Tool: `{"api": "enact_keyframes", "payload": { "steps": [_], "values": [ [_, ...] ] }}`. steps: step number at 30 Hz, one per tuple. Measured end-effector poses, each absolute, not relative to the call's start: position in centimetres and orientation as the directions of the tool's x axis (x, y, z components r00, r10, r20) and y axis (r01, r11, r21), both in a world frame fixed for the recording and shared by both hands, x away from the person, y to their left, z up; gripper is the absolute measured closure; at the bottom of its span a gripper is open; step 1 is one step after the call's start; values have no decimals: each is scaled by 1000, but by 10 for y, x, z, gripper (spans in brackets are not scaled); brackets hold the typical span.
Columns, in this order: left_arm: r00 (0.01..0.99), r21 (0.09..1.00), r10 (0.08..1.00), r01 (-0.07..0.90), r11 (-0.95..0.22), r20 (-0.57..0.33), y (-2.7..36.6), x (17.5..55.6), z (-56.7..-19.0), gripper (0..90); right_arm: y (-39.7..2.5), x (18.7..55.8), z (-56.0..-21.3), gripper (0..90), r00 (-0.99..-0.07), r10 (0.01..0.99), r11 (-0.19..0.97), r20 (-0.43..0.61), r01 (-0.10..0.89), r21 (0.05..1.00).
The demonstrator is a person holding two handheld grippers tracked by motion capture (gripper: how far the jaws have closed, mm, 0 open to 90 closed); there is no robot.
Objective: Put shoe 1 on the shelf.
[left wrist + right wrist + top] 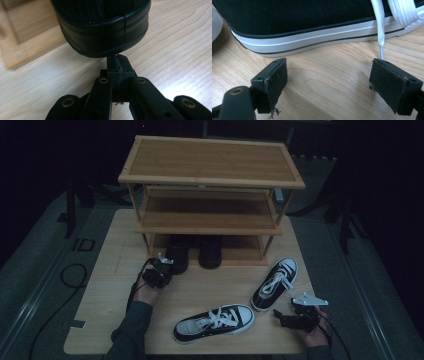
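Right gripper view: a sneaker (312,27) is seen side-on just ahead of the right gripper (328,72), long axis across the jaws, which are spread wide and empty. Left gripper (117,62) is closed, tips against a black shoe (102,27) at the rack (210,195).

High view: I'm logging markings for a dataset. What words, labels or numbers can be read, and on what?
"ID" on the grey floor mat, left of the table.
Nothing readable on the sneakers, black shoes or rack.
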State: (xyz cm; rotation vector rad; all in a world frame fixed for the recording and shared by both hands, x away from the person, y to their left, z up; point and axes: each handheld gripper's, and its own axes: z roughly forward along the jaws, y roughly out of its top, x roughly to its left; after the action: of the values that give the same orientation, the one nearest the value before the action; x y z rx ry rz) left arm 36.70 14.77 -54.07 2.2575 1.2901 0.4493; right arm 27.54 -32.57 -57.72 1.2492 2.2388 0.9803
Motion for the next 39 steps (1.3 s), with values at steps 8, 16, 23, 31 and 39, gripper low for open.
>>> {"api": "enact_keyframes", "payload": {
  "steps": [8,16,23,31,39],
  "values": [
    [546,547,837,690,-474,37,127,378,-542,900,-326,275,-577,148,-524,852,357,-3,576,736],
    [550,552,835,686,-474,35,120,388,-533,900,-326,275,-577,148,-525,851,357,-3,575,736],
    [548,550,836,689,-472,32,117,393,-531,900,-326,275,-577,148,-525,851,357,-3,576,736],
    [551,547,834,689,-476,31,117,394,-531,899,-326,275,-577,148,-524,852,357,-3,576,736],
    [562,554,827,682,-478,22,119,390,-532,857,-326,275,-577,148,-525,851,358,-3,575,736]
  ]
}}
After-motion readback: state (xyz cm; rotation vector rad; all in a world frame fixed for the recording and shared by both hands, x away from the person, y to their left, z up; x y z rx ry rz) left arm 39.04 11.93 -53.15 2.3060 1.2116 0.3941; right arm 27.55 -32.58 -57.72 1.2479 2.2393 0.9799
